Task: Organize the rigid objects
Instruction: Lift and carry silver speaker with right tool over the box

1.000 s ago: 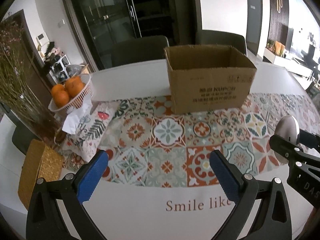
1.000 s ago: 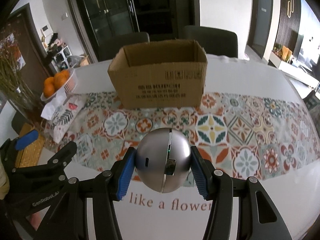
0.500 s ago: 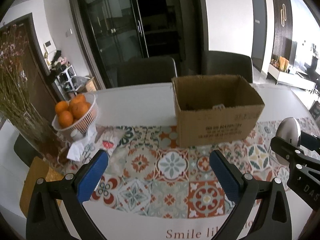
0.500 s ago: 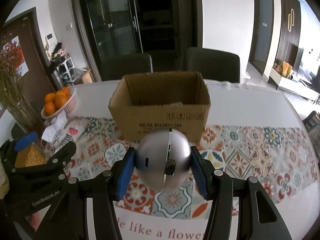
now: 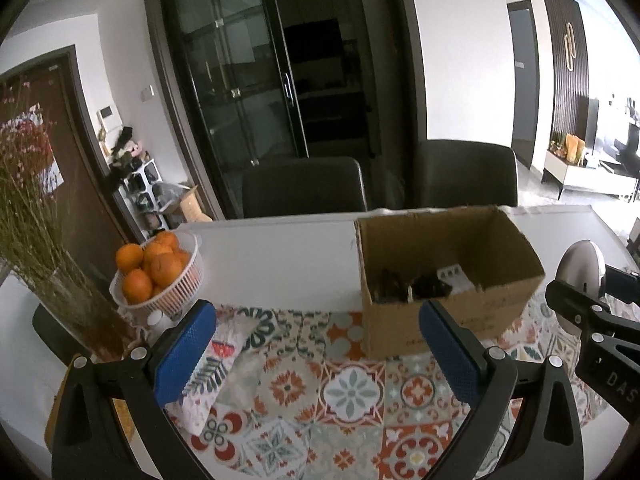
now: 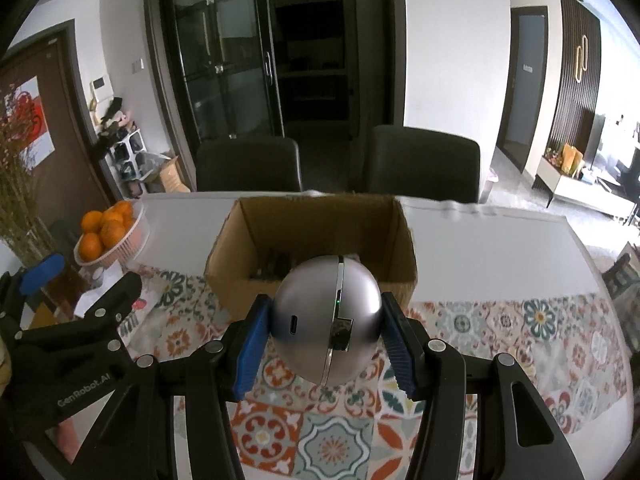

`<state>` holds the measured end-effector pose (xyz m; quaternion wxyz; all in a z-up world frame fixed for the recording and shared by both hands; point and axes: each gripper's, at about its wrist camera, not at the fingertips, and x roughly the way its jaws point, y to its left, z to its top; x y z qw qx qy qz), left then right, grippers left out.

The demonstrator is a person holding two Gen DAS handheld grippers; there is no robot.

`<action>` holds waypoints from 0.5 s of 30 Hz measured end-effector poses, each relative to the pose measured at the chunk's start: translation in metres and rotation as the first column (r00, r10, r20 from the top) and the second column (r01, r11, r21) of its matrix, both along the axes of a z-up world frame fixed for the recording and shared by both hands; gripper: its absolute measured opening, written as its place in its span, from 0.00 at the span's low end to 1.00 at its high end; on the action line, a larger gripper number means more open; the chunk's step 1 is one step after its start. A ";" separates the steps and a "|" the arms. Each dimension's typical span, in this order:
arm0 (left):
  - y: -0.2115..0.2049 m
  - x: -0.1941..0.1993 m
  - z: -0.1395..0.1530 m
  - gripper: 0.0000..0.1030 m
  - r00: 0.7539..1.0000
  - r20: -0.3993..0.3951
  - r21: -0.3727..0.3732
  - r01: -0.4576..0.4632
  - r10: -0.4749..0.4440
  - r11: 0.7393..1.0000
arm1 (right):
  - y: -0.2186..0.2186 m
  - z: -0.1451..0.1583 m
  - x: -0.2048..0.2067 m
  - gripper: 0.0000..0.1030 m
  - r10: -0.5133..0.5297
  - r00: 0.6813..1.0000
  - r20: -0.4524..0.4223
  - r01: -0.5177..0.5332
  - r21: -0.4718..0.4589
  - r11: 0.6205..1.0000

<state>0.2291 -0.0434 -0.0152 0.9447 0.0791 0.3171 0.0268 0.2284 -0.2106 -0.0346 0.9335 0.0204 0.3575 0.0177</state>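
My right gripper (image 6: 326, 346) is shut on a silver ball-shaped device (image 6: 326, 320), its blue pads pressing both sides. The device hangs above the patterned table runner (image 6: 500, 336), just in front of an open cardboard box (image 6: 312, 220) that holds dark items. In the left wrist view the box (image 5: 452, 308) stands ahead and to the right, and the silver device (image 5: 580, 276) shows at the right edge in the other gripper. My left gripper (image 5: 320, 354) is open with nothing between its blue pads, above the runner.
A white basket of oranges (image 5: 160, 276) stands at the left, beside a vase of dried flowers (image 5: 36, 240). A patterned pouch (image 5: 216, 364) lies on the runner near my left finger. Two dark chairs (image 6: 248, 164) stand behind the white table (image 5: 280, 256).
Both grippers have risen and tilted up, moving toward the box; its inside now shows. The silver device stays held in the right gripper.
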 end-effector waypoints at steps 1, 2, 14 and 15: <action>0.000 0.004 0.003 1.00 1.000 0.009 0.001 -0.003 0.003 1.000 | 0.000 0.003 0.004 0.53 0.003 1.000 0.006 -0.003 0.000 1.000; 0.000 0.007 0.005 1.00 1.000 0.016 0.001 -0.004 0.004 1.000 | 0.000 0.004 0.007 0.53 0.005 1.000 0.008 -0.005 -0.003 1.000; 0.001 0.057 0.014 1.00 1.000 0.003 -0.056 -0.012 0.012 0.998 | -0.004 0.021 0.056 0.53 0.007 1.000 0.015 -0.007 -0.031 0.999; 0.001 0.061 0.014 1.00 1.000 0.003 -0.058 -0.015 0.015 0.998 | -0.004 0.022 0.061 0.53 0.009 1.000 0.012 -0.009 -0.032 0.999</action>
